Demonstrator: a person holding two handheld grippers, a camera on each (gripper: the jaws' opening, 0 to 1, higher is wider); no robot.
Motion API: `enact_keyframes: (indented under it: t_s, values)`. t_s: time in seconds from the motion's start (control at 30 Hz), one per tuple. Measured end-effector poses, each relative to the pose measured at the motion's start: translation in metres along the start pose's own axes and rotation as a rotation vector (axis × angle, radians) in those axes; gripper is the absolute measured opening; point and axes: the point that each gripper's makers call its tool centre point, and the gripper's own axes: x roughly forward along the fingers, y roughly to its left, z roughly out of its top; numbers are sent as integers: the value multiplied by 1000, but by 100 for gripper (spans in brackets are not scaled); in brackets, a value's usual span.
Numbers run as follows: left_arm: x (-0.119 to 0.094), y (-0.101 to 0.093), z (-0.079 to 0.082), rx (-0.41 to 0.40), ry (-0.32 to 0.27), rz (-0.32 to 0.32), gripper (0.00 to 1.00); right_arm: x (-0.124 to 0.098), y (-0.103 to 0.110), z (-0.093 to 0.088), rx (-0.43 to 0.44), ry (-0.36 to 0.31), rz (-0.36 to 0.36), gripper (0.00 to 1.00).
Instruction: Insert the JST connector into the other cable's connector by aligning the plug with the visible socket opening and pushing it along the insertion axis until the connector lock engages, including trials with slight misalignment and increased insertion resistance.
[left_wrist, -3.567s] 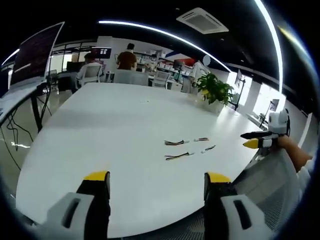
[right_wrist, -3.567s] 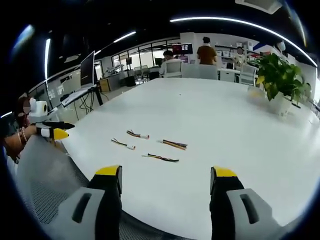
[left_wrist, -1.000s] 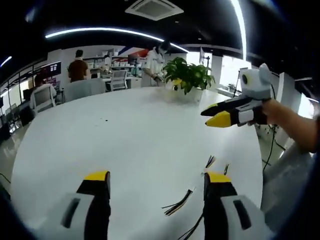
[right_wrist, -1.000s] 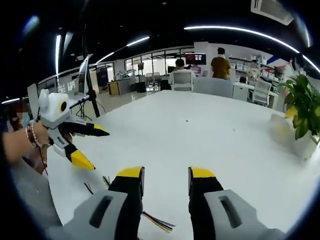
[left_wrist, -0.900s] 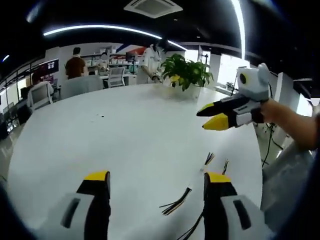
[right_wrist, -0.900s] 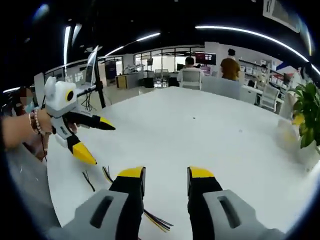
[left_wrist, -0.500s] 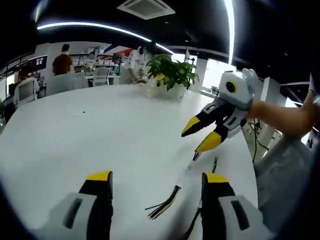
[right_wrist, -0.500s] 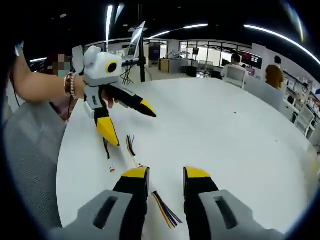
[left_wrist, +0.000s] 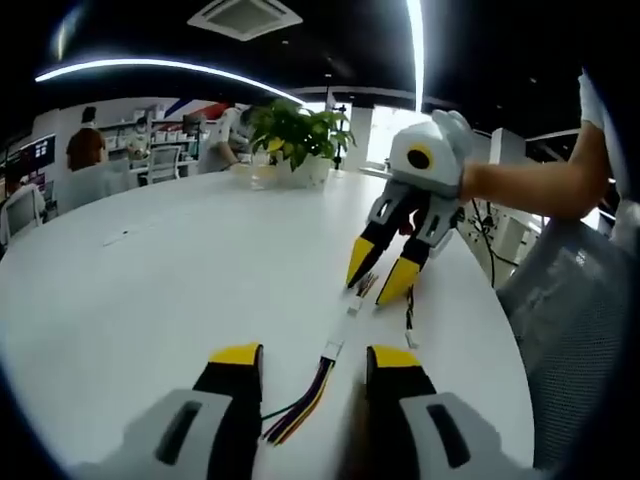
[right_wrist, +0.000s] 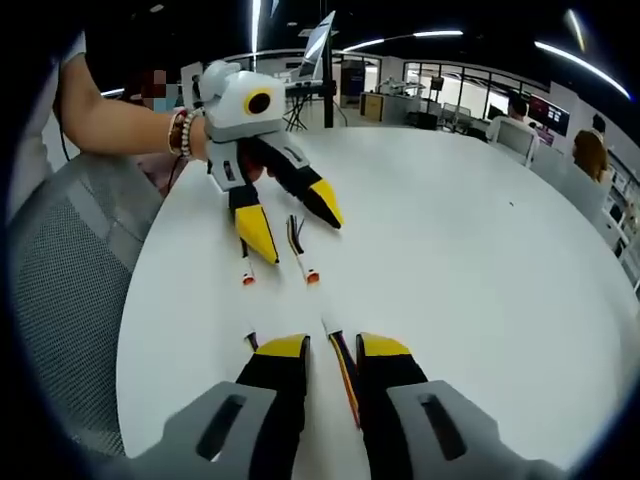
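Several short JST cables with coloured wires lie on the white table (left_wrist: 150, 280). My left gripper (left_wrist: 315, 356) is open, its jaws either side of one cable (left_wrist: 305, 400) whose white connector (left_wrist: 333, 349) points away. My right gripper (left_wrist: 378, 272) hovers open over another cable (left_wrist: 360, 293), and a third cable (left_wrist: 408, 322) lies beside it. In the right gripper view, my right gripper (right_wrist: 332, 347) stands narrowly open around a cable (right_wrist: 342, 370). Opposite it, the left gripper (right_wrist: 290, 222) is spread wide over two cables (right_wrist: 297, 240) (right_wrist: 245, 272).
A potted plant (left_wrist: 295, 135) stands at the table's far side. A grey mesh chair (left_wrist: 580, 330) (right_wrist: 60, 300) sits at the table's near edge. People sit at desks in the background. The person's forearms (left_wrist: 520, 190) (right_wrist: 120, 125) reach in behind each gripper.
Both grippers have swung to face each other and dropped low over the cables. Both pairs of jaws have narrowed, each now straddling a cable.
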Motion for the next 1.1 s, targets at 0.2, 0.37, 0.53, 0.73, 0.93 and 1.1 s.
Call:
enact_keyframes:
  t_s: [0.2, 0.37, 0.53, 0.73, 0.93, 1.1]
  values:
    - [2, -6, -3, 20, 7, -18, 23, 0, 1, -5, 3, 6, -2, 13]
    - [4, -10, -3, 36, 2, -37, 12, 1, 0, -4, -2, 0, -5, 13]
    - [6, -15, -6, 54, 19, -50, 10, 2, 1, -2, -1, -9, -7, 12]
    - [6, -15, -7, 63, 27, -53, 3, 5, 2, 0, -3, -18, -1, 9]
    - [7, -18, -10, 89, 42, -58, 1, 6, 4, -1, -1, -16, 7, 6]
    - [6, -20, -11, 117, 53, -70, 1, 7, 6, -2, -9, -12, 13, 2]
